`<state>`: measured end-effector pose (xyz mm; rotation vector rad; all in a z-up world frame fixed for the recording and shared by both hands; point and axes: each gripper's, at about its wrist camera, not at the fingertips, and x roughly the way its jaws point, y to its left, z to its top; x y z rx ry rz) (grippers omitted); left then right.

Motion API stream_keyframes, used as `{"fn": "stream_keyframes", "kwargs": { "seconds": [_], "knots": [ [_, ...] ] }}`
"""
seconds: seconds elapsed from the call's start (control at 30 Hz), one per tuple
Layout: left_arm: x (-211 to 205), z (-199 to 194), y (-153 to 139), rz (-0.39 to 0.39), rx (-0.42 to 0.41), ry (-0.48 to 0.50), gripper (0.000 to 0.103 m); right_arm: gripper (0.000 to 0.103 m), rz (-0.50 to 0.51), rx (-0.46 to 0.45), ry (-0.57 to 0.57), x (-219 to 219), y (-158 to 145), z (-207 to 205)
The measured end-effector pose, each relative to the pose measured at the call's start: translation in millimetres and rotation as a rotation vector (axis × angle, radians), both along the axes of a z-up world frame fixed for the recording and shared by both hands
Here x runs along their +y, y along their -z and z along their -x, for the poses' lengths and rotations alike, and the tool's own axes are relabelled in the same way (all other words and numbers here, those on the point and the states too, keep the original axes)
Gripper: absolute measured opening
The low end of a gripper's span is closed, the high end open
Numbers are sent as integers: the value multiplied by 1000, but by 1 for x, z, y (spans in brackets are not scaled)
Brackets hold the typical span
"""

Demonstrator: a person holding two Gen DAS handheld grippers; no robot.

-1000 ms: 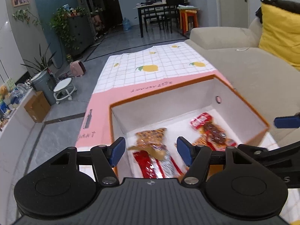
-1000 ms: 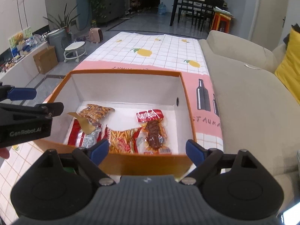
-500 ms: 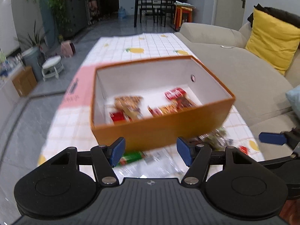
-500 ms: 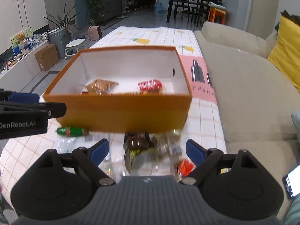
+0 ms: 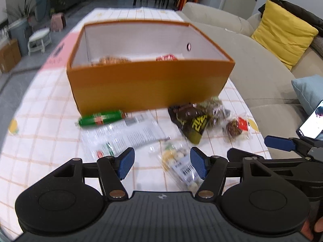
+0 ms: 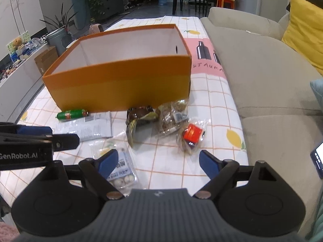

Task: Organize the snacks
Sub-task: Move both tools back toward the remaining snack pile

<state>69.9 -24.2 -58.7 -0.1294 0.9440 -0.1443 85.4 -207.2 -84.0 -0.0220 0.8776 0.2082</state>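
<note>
Both views pulled back from over the orange box: a second ago we looked down into it, now we see its near wall and loose snacks on the tablecloth in front.

Left wrist view: left gripper (image 5: 160, 164) low centre, jaws apart, nothing clamped. Orange box (image 5: 149, 84) fills upper centre, a couple of packets just showing over its rim. Green sausage stick (image 5: 101, 118) lies just in front of the box at centre left, beside a clear flat packet (image 5: 123, 135). Dark yellow-print bag (image 5: 191, 123) sits right of centre, red-label snack (image 5: 238, 126) further right. White-ball pouch (image 5: 179, 164) lies under the right pad, not gripped. Frame is blurred.

Right wrist view: right gripper (image 6: 158, 163) low centre, jaws wide and closing slightly, nothing between the pads. White-ball pouch (image 6: 119, 167) is at lower left behind its left finger. Red-label snack (image 6: 191, 134) lies just above the gap. Left gripper body enters from the left edge.

Risks, as we judge: both grippers hover near the same pouch, so they may collide or grab the same item. The clear wrappers overlap, so one pinch could drag two packets. Slick film could slip from the pads.
</note>
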Motion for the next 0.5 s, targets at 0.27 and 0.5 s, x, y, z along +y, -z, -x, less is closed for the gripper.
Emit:
{"fn": "stream_keyframes", "kwargs": {
  "seconds": [0.27,0.5],
  "knots": [
    [-5,-5,21,68,93,-15,72,62,-3,63,-31,-1,21,-1],
    [-11,-10,35,90,153,-29,75,38,23,121,-34,-1,41,-10]
  ]
}}
